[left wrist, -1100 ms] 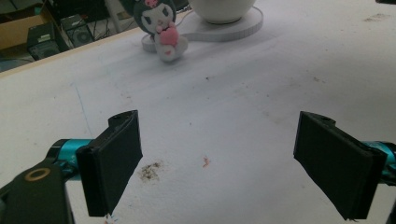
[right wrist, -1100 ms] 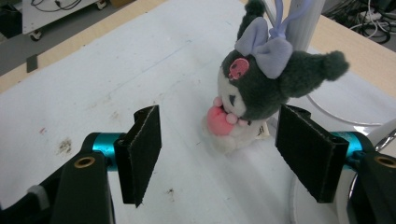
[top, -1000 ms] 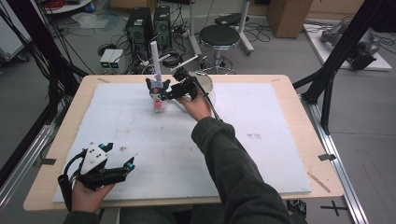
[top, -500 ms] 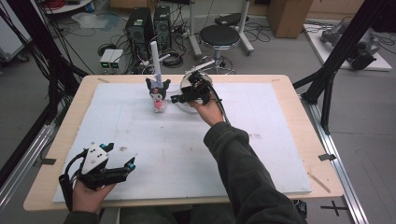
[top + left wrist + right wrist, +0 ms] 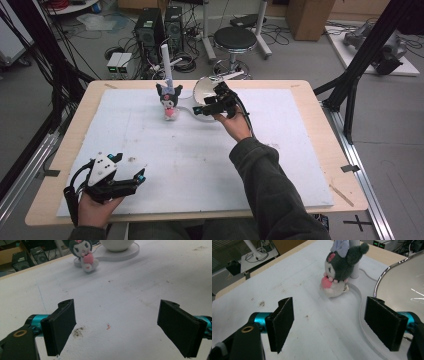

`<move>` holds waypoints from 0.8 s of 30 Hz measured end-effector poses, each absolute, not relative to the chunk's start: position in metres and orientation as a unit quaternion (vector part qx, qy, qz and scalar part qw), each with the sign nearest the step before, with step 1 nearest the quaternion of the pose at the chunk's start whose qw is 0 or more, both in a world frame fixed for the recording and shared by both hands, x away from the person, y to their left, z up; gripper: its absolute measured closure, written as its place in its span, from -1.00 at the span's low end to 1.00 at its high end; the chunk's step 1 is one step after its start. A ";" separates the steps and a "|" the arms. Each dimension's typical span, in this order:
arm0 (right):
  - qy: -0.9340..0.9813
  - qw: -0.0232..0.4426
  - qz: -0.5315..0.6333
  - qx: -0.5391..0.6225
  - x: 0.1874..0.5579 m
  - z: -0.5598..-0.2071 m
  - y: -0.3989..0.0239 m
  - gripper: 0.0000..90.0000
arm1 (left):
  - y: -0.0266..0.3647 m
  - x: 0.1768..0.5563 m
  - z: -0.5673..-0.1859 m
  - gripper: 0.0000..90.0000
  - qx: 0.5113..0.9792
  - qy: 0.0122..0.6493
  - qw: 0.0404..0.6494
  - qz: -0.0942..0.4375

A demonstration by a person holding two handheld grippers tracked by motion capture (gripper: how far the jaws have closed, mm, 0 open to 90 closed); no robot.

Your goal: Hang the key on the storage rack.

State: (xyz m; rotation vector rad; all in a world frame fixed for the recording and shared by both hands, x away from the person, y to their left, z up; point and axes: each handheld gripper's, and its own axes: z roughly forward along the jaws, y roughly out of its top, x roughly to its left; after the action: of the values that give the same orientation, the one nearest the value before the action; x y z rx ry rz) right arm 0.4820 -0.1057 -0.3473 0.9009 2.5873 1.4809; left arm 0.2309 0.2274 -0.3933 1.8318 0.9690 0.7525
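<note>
Standing beside a white bowl (image 5: pixel 204 90), plush toy (image 5: pixel 169 101), right gripper (image 5: pixel 199 110) jaws just spreading, empty, left gripper (image 5: pixel 142 176) jaws spread.

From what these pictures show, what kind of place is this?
Probably a robotics lab or workshop. Black desktop computer towers and loose cables stand on the grey floor, black metal frame struts flank the wooden table, and a round black stool waits behind.
</note>
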 end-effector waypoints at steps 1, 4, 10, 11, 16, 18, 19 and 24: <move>0.830 0.014 0.478 0.288 0.481 -0.348 -0.107 -0.51 | 0.227 0.231 -0.393 -0.66 0.742 0.392 0.451 0.305; 0.825 0.014 0.484 0.291 0.477 -0.349 -0.114 -0.53 | 0.227 0.231 -0.394 -0.66 0.743 0.391 0.451 0.303; 0.821 0.017 0.491 0.292 0.471 -0.350 -0.125 -0.57 | 0.228 0.231 -0.394 -0.66 0.744 0.391 0.450 0.302; 0.820 0.018 0.492 0.291 0.470 -0.351 -0.126 -0.58 | 0.227 0.231 -0.394 -0.66 0.744 0.391 0.451 0.301; 0.818 0.017 0.495 0.294 0.464 -0.352 -0.134 -0.60 | 0.227 0.231 -0.394 -0.66 0.743 0.392 0.451 0.301; 0.816 0.019 0.497 0.295 0.463 -0.352 -0.137 -0.60 | 0.227 0.232 -0.394 -0.66 0.743 0.392 0.451 0.301; 0.815 0.018 0.498 0.295 0.462 -0.352 -0.139 -0.61 | 0.227 0.232 -0.394 -0.66 0.743 0.392 0.451 0.301; 0.810 0.021 0.505 0.299 0.458 -0.351 -0.147 -0.63 | 0.227 0.232 -0.394 -0.66 0.744 0.393 0.450 0.300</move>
State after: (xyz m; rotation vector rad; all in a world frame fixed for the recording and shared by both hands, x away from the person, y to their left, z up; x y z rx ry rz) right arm 0.4576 -0.1471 -0.3513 0.9265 2.5109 1.5650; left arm 0.2321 0.2267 -0.3945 1.8397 0.9705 0.7407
